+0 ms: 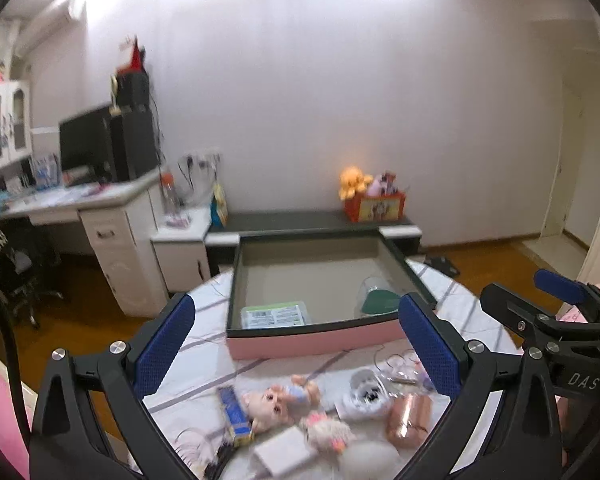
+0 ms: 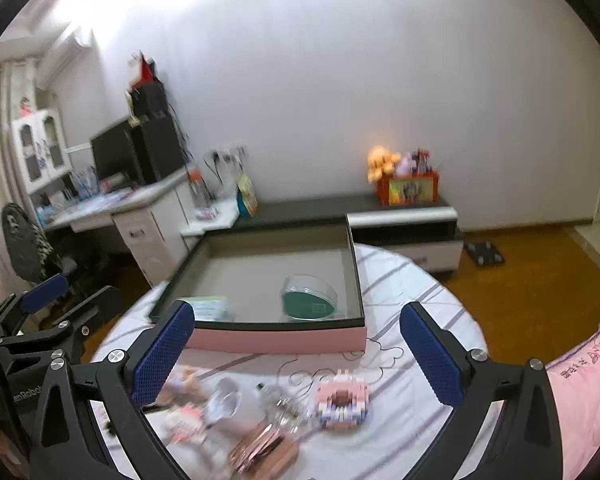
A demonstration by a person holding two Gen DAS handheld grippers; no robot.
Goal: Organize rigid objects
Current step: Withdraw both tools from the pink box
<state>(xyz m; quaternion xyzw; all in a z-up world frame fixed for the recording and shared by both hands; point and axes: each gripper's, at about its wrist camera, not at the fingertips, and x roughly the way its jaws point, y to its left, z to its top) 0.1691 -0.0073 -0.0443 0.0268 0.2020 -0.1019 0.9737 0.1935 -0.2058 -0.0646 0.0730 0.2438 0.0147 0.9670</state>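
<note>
Both claws, the left gripper (image 1: 296, 344) and right gripper (image 2: 296, 350), are held wide apart with nothing gripped. A round tin (image 2: 309, 297) and a flat packet (image 1: 274, 315) are seen inside the tray (image 1: 312, 342). What may be a doll (image 1: 278, 400), blurred, is left on the table (image 2: 412, 280).

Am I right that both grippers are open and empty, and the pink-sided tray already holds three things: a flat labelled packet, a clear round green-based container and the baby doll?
Not quite. The pink-sided tray holds two things: packet and container. The left wrist view shows the baby doll on the table.

White wall (image 1: 340, 100), wooden floor (image 2: 532, 280), white desk (image 1: 112, 216), low cabinet (image 2: 404, 216).
</note>
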